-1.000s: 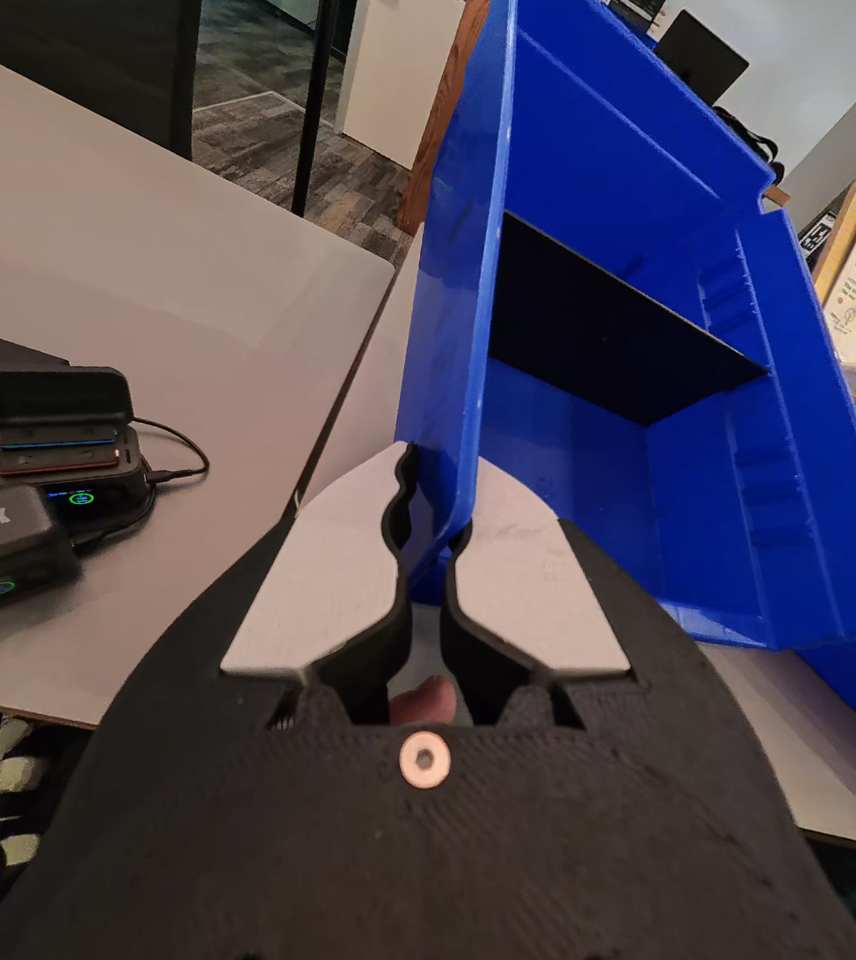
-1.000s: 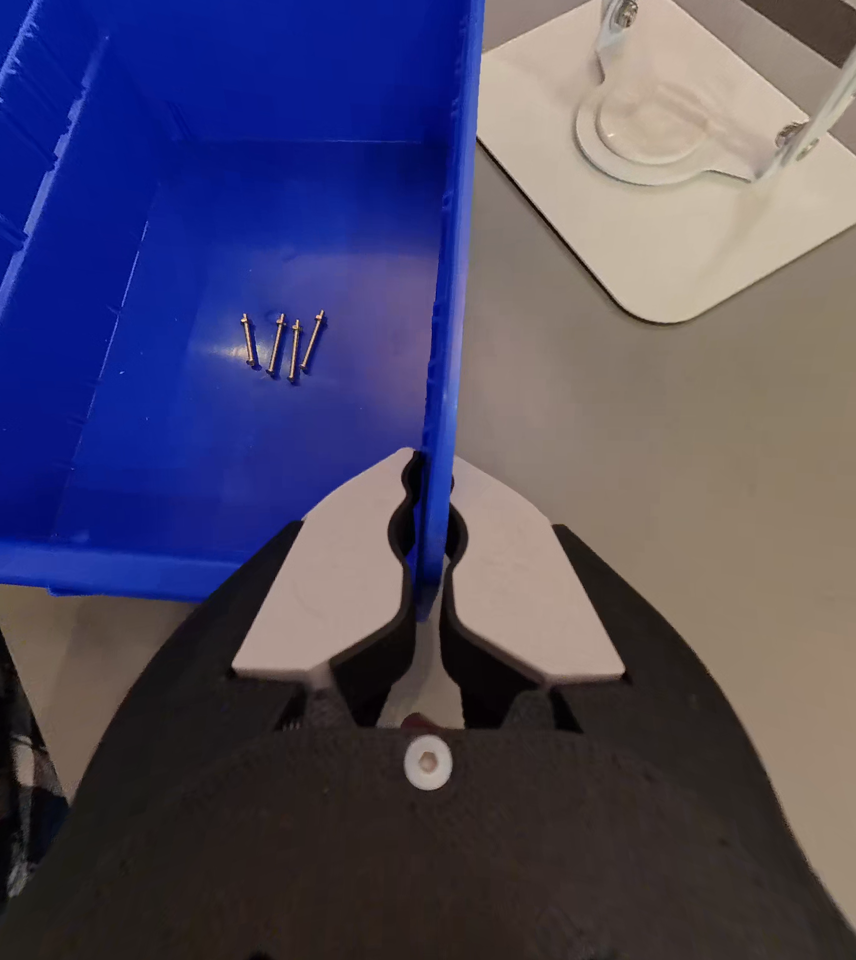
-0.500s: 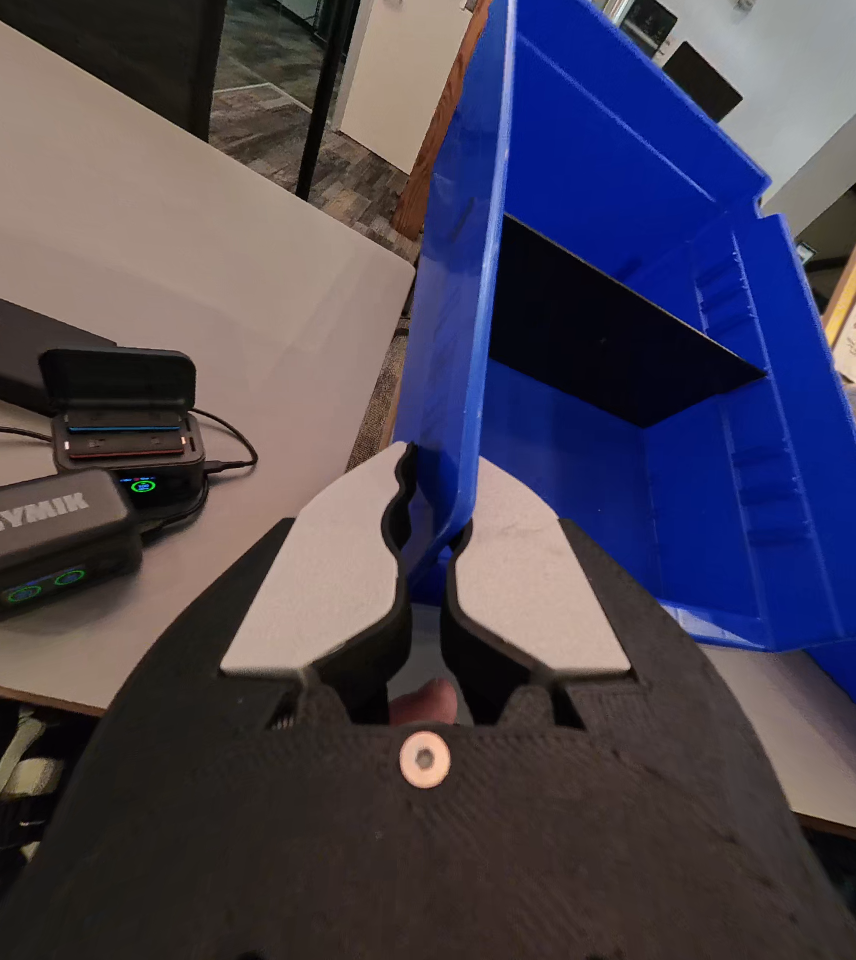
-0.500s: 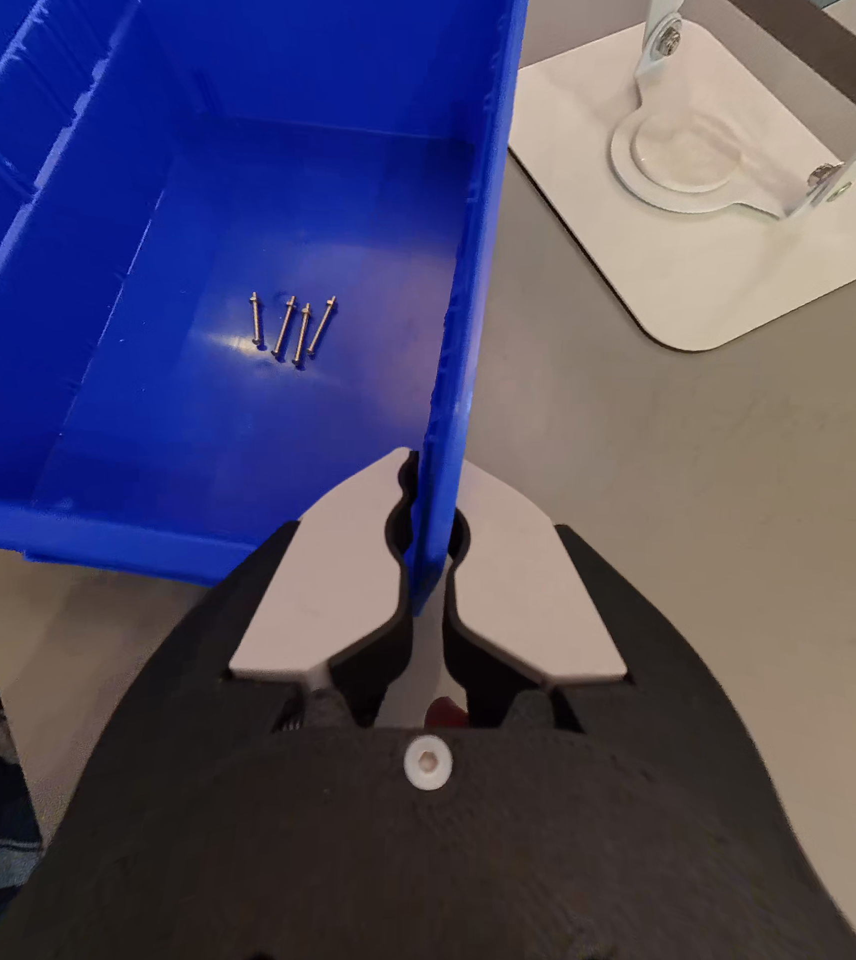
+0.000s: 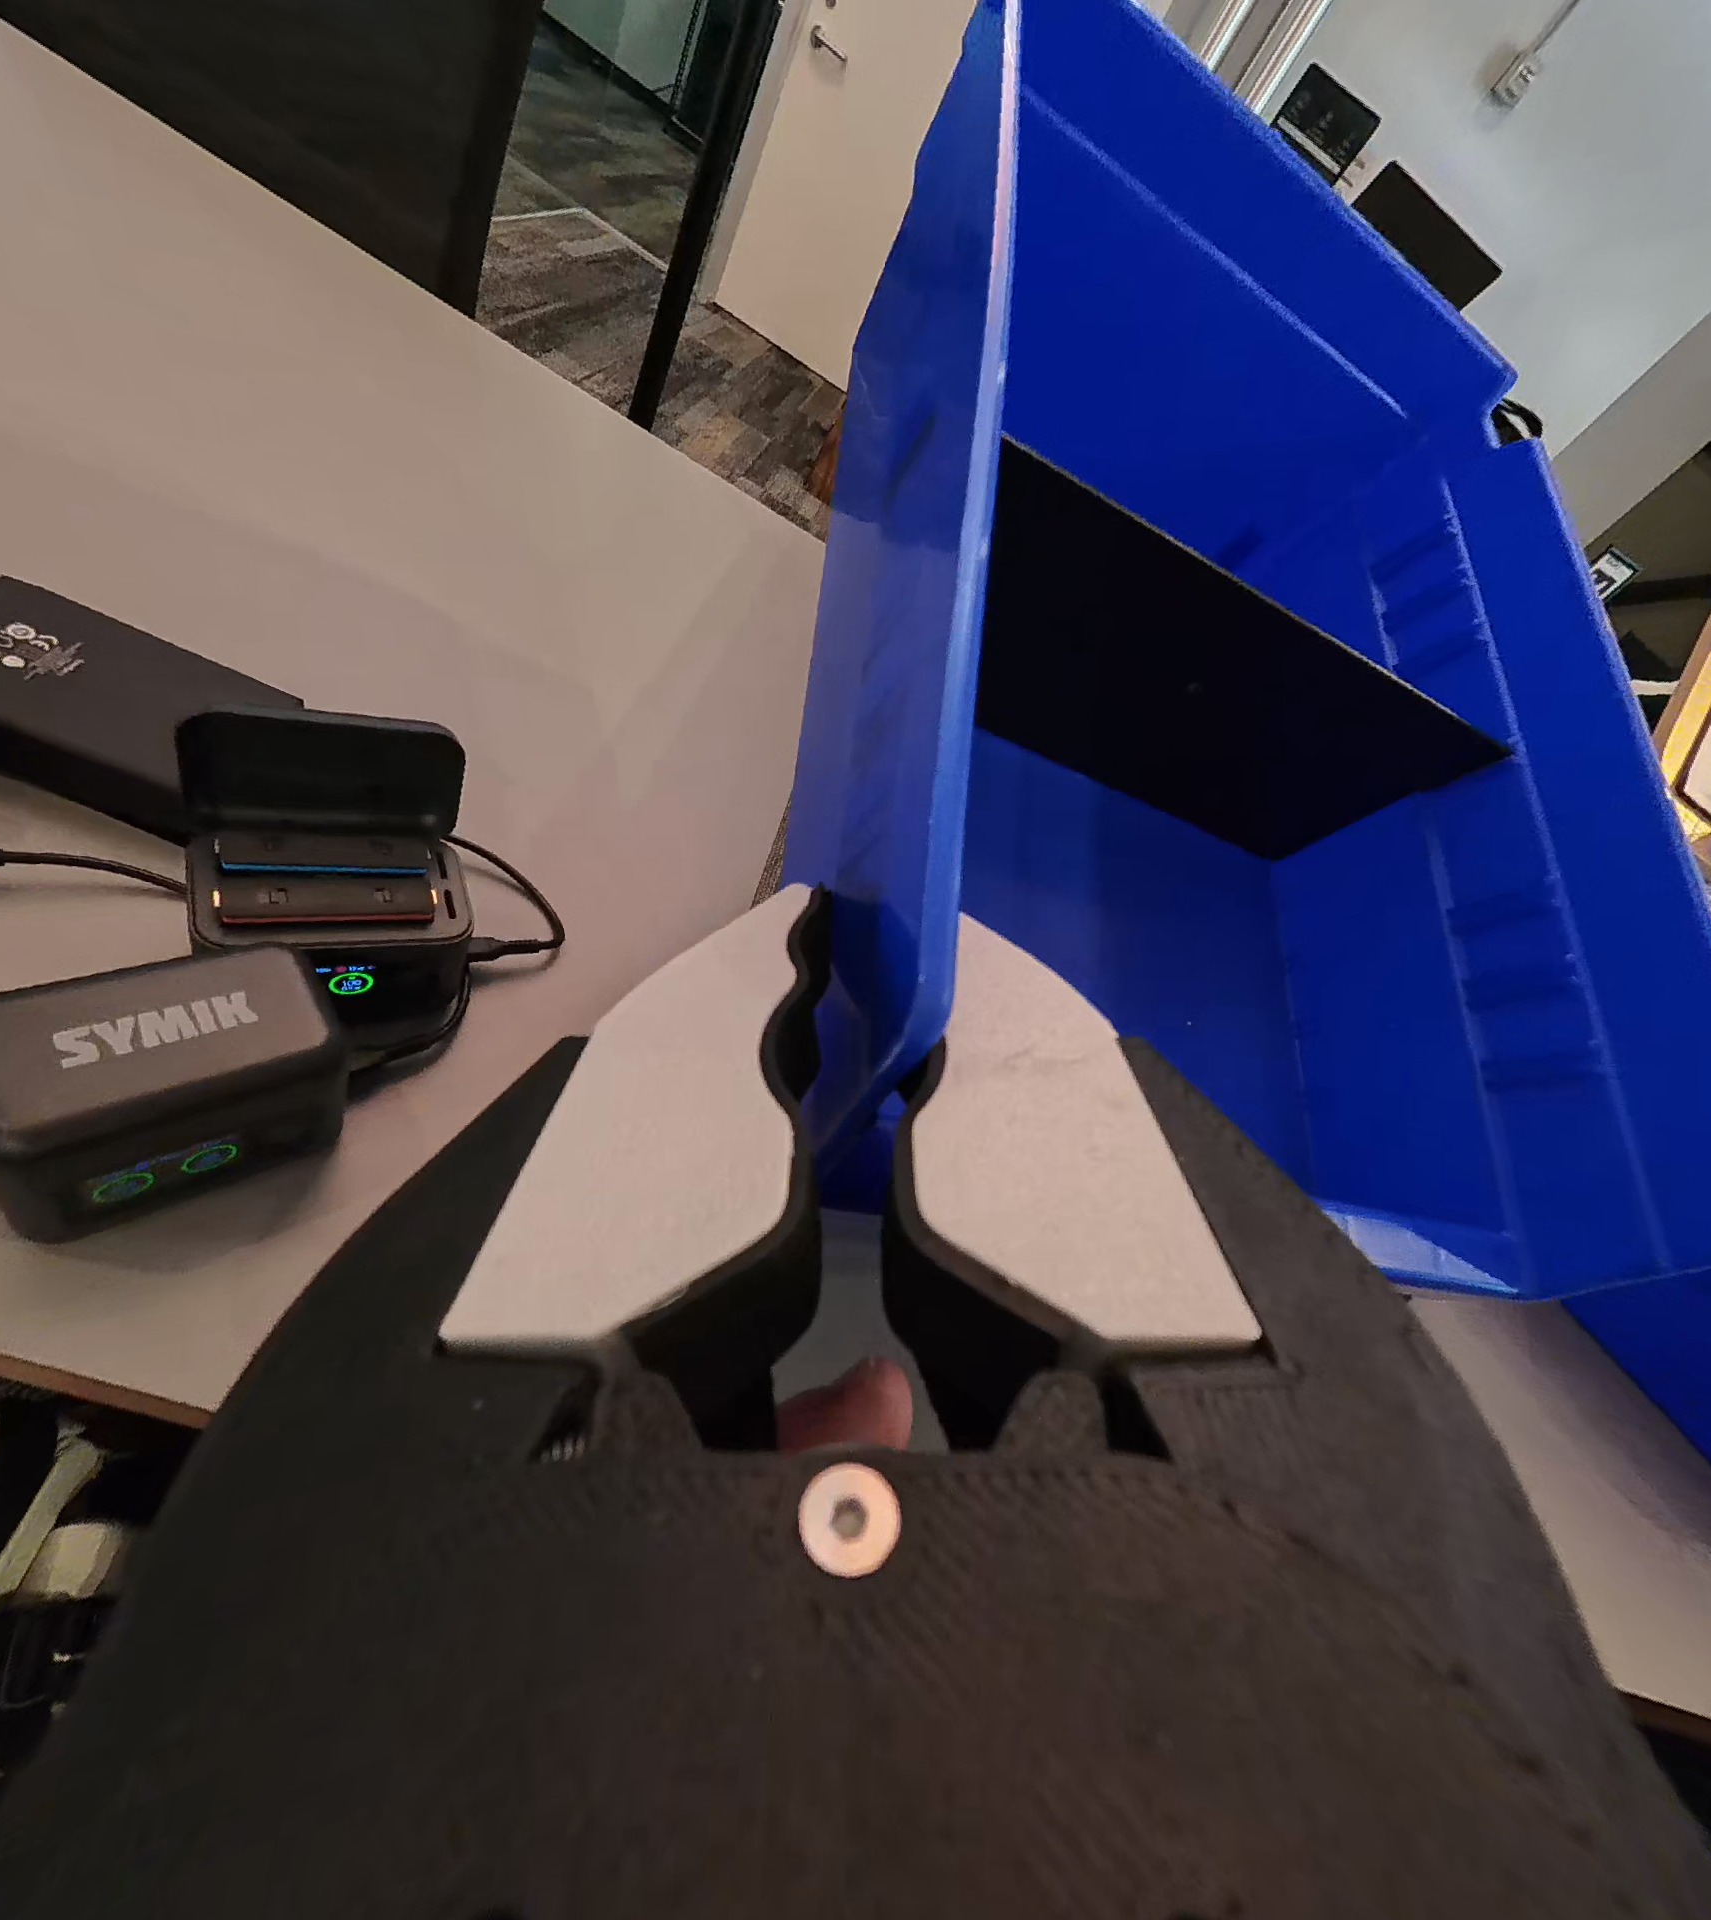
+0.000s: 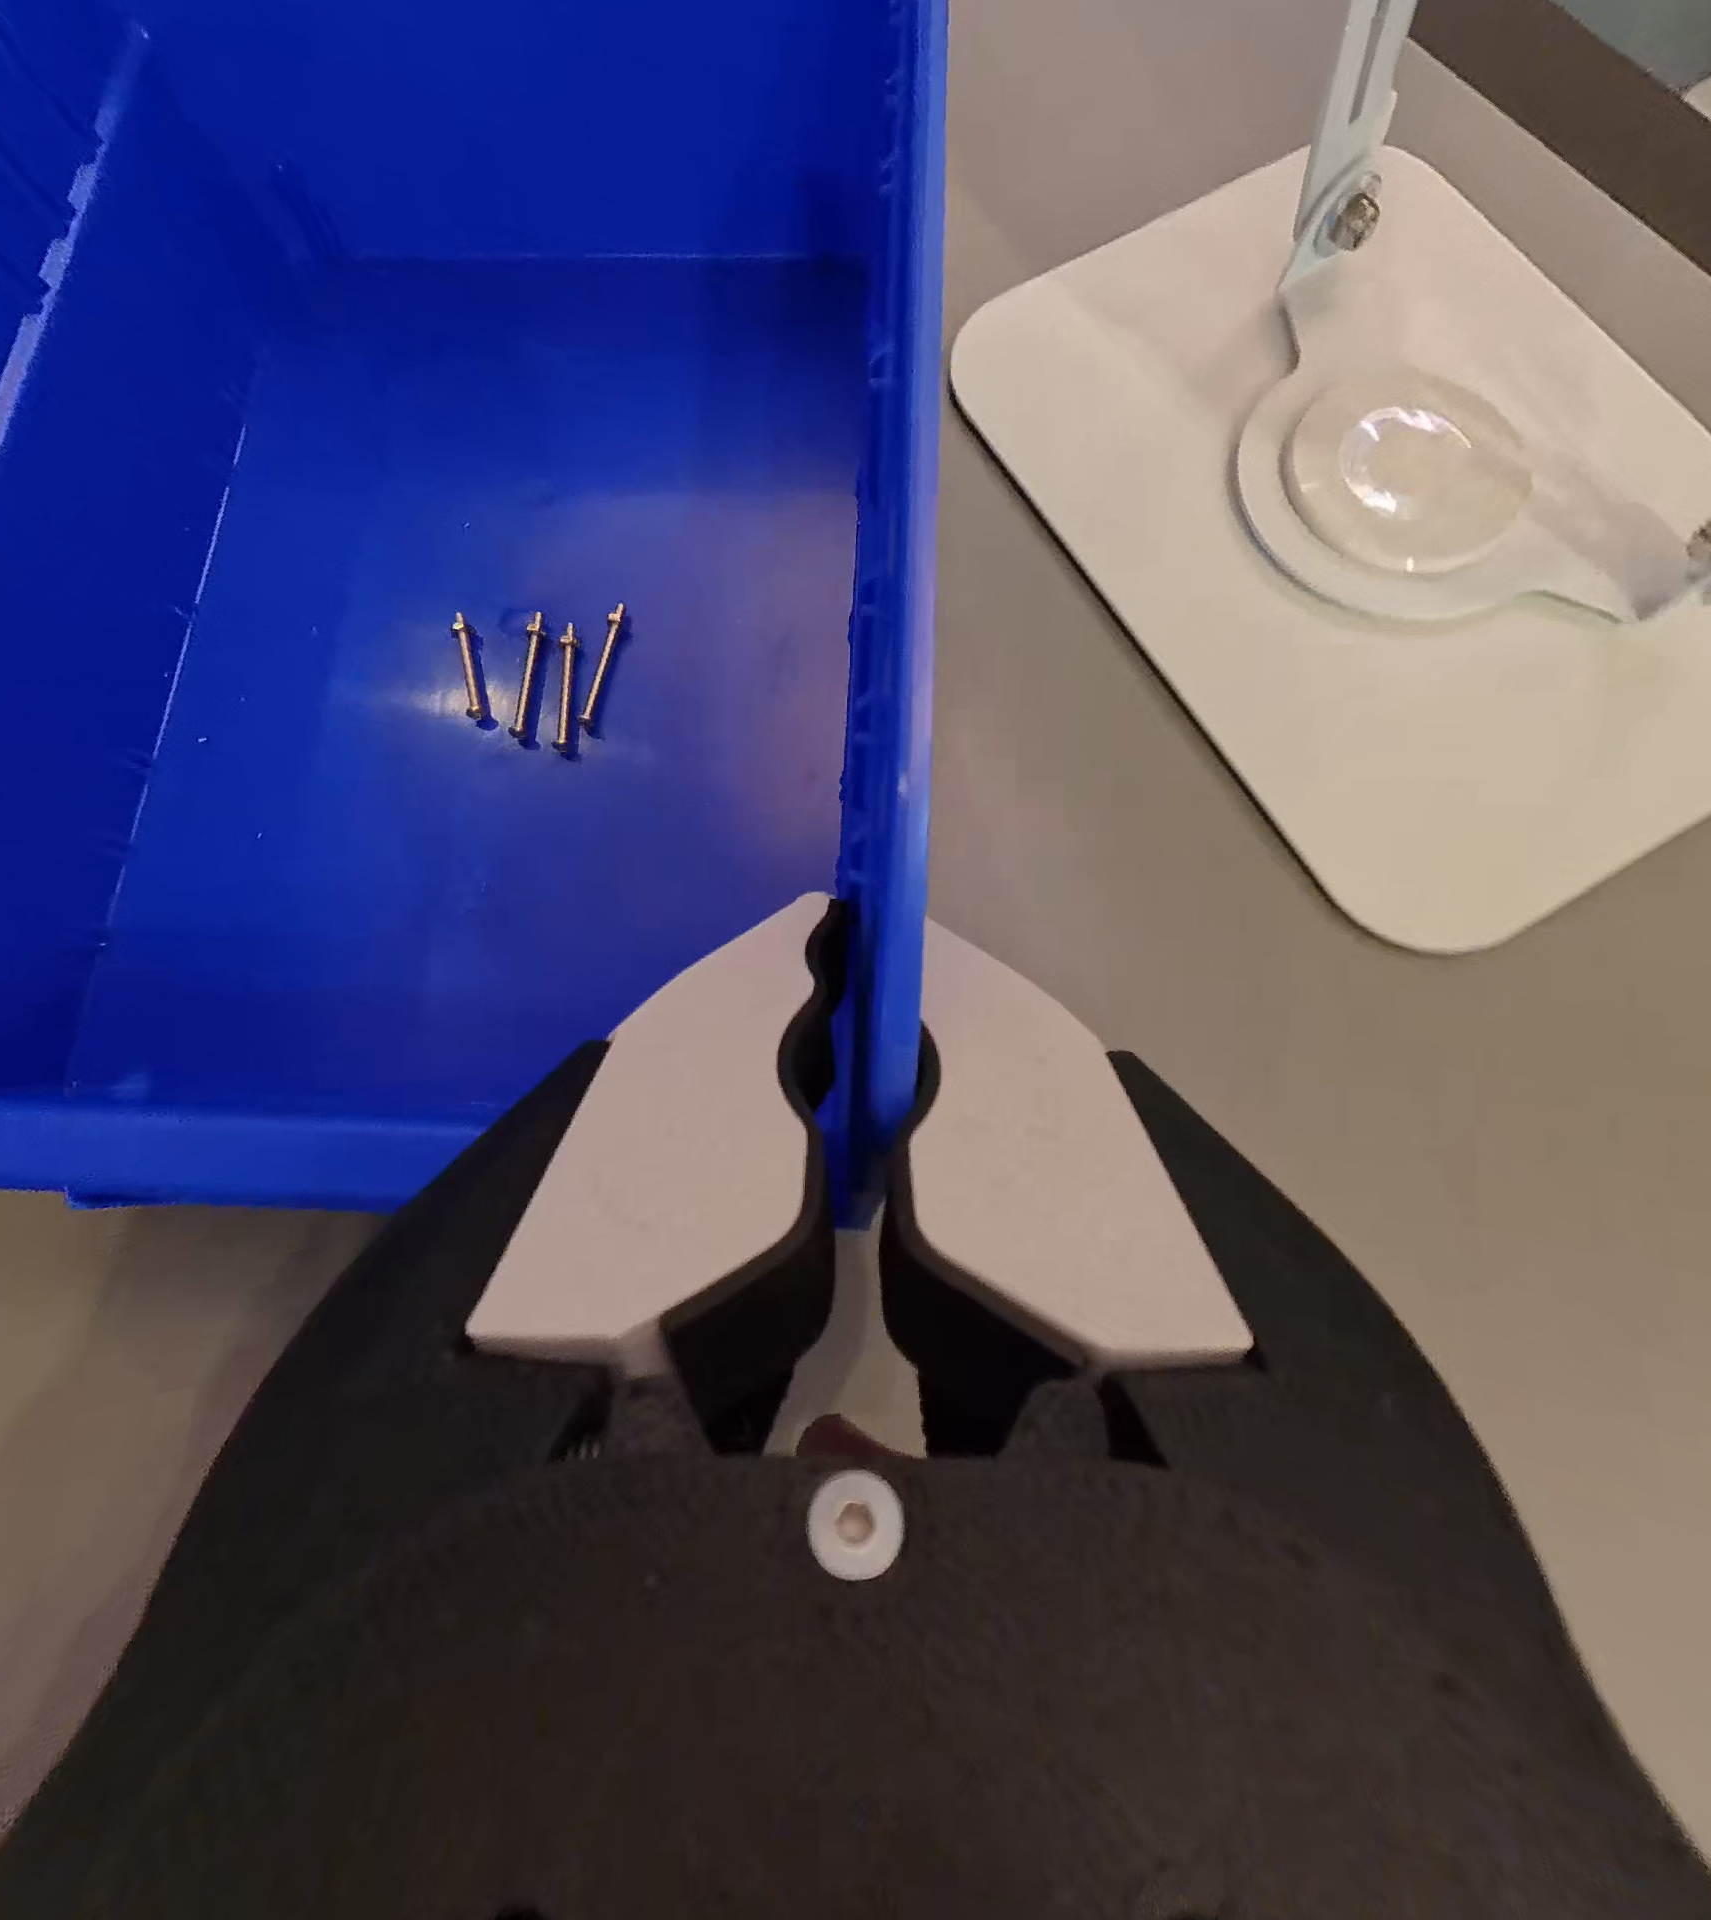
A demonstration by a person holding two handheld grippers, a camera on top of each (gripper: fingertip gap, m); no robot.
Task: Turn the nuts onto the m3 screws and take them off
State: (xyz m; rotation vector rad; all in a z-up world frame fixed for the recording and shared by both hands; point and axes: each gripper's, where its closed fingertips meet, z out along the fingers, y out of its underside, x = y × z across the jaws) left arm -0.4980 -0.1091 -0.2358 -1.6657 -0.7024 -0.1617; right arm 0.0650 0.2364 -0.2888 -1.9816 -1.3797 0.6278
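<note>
Blue plastic fills both my grips: my left gripper (image 5: 866,997) pinches one side wall of the blue bin (image 5: 1246,987), my right gripper (image 6: 877,997) the opposite wall (image 6: 892,623), pads pressed on it. Only the right view shows four small metal pins (image 6: 539,675) on the bin floor and a white stand base (image 6: 1402,571) beyond. Only the left view shows the black divider (image 5: 1194,665), black charging cases (image 5: 207,987) and the grey table (image 5: 311,468). Both tongs point forward, low.

Blue bin (image 6: 394,935), side wall clamped between pads of right gripper (image 6: 877,997). Four small brass screws (image 6: 539,675) on bin floor. White stand base (image 6: 1433,748) right of bin, on grey table (image 6: 1090,1039).
</note>
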